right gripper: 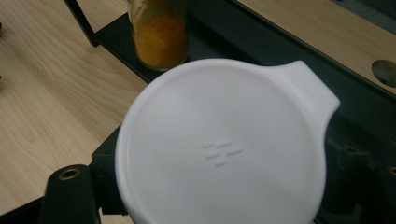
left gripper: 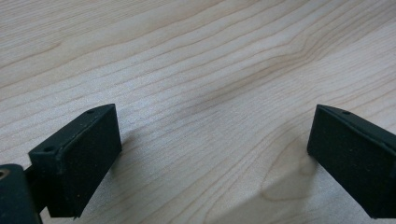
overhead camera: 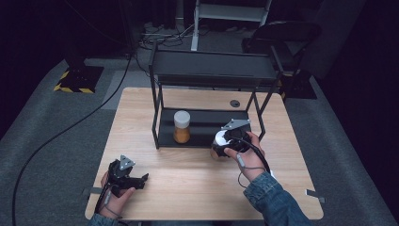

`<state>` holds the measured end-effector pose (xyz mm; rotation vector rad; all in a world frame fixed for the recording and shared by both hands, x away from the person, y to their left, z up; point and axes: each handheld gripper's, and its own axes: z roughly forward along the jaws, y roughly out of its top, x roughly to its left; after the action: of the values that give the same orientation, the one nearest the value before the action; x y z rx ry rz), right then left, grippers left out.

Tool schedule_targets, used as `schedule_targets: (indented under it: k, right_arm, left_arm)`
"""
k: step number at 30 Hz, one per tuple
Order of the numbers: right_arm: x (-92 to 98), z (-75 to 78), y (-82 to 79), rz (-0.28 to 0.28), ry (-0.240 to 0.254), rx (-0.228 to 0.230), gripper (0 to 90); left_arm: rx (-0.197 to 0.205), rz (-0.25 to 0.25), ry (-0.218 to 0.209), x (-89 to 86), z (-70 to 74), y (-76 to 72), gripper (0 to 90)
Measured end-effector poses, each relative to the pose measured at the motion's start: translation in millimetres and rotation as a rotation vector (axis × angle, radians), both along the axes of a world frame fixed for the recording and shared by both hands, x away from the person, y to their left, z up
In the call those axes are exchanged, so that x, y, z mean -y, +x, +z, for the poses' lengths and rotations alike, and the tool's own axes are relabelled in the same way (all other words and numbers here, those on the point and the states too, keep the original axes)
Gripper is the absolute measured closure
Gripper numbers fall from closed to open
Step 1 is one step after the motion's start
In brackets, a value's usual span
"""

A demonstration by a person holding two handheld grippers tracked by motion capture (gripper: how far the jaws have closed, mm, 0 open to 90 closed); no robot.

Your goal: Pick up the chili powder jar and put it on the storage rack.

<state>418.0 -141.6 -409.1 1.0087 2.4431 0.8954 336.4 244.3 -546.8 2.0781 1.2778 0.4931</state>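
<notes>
The right gripper [overhead camera: 225,143] is clamped on a jar with a round white tabbed lid [right gripper: 219,144], held at the front edge of the black metal shelf rack [overhead camera: 207,70] on the pale wooden table [overhead camera: 188,179]. A second jar of orange powder [overhead camera: 181,126] stands upright on the rack's lower shelf — just beyond. The left gripper [overhead camera: 141,179] rests near the table's front-left corner — jaws wide apart, nothing between them.

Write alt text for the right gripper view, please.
A round white lid with a tab at its upper right sits close to the camera between the black jaws. Behind it, a jar of orange powder stands on the black shelf on a wooden table.
</notes>
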Motion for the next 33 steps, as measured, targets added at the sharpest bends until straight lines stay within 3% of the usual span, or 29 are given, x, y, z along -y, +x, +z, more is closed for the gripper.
schedule_targets:
  k: [22, 33]
  right_arm:
    - [-9.7, 32.9, 22.9, 0.007, -0.006, 0.009, 23.7]
    - [-22.6, 36.1, 40.8, 0.018, -0.017, 0.002, 23.8]
  left_arm:
    - [0.0, 0.001, 0.0, 0.0, 0.0, 0.0, 2.8]
    - [0.0, 0.0, 0.0, 0.0, 0.0, 0.0, 2.7]
